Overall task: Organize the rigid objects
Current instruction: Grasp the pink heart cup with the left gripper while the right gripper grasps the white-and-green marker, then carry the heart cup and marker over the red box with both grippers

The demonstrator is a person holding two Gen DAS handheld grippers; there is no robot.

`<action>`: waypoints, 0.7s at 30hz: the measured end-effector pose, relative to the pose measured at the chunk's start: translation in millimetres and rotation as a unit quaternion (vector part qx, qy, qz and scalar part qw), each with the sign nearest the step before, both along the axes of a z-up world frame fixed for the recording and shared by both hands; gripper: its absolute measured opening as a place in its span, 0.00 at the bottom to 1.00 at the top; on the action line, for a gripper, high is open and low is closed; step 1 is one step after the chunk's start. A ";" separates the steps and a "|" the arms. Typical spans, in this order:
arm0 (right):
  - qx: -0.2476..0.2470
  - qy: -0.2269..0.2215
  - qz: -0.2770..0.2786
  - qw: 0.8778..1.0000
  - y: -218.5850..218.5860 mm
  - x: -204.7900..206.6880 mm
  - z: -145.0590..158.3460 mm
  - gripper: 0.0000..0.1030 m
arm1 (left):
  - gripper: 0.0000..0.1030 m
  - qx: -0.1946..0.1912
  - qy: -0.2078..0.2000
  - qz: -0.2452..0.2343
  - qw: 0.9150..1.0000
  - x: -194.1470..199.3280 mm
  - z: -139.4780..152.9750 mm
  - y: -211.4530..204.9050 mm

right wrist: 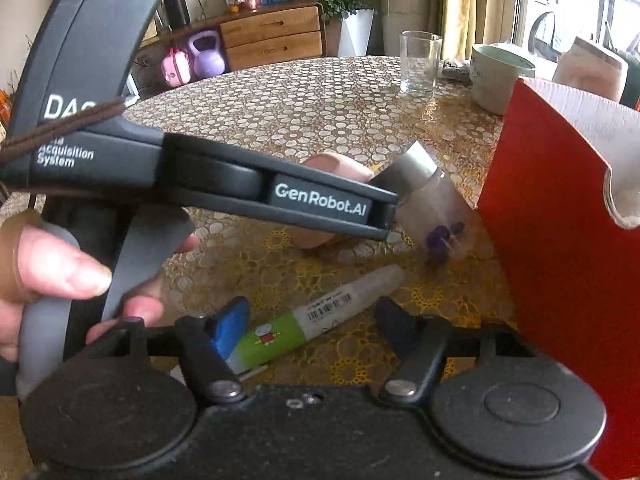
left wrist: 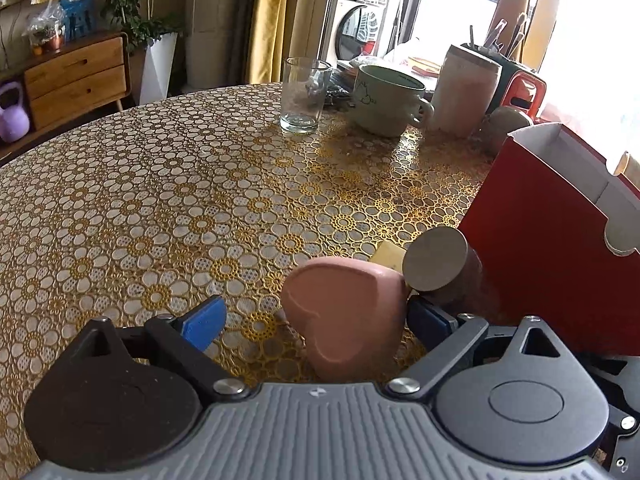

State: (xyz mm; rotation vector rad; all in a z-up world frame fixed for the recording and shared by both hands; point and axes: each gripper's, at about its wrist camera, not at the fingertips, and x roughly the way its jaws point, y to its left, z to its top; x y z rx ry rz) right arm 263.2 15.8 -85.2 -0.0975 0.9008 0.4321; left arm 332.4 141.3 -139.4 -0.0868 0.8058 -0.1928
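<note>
On the desk (left wrist: 160, 184), covered in a gold floral lace cloth, the left gripper (left wrist: 316, 320) has its jaws apart around a pink heart-shaped box (left wrist: 344, 312); the right blue pad looks just beside it, the left pad clear. A clear bottle with a silver cap (left wrist: 436, 260) lies against the red carton (left wrist: 552, 264). The right gripper (right wrist: 316, 328) straddles a green-labelled tube (right wrist: 316, 316), jaws apart, not pressing it.

Pink heart box (left wrist: 344, 312) — red carton (left wrist: 560, 240) — gold-flowered tablecloth (left wrist: 160, 200)
</note>
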 end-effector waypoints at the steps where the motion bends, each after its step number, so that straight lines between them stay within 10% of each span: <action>1: -0.005 -0.002 0.002 1.000 2.4 -1.1 0.1 0.57 | 0.93 -0.003 0.001 -0.001 1.000 1.0 -0.1 0.7; 13: -0.008 0.004 0.005 1.000 -2.0 -8.4 8.5 0.17 | 0.66 -0.014 0.001 -0.015 1.000 -2.5 -0.7 -3.5; 21: 0.004 -0.006 0.001 1.000 -17.6 -27.9 18.0 0.15 | 0.66 0.001 0.004 0.002 1.000 -18.7 4.2 0.4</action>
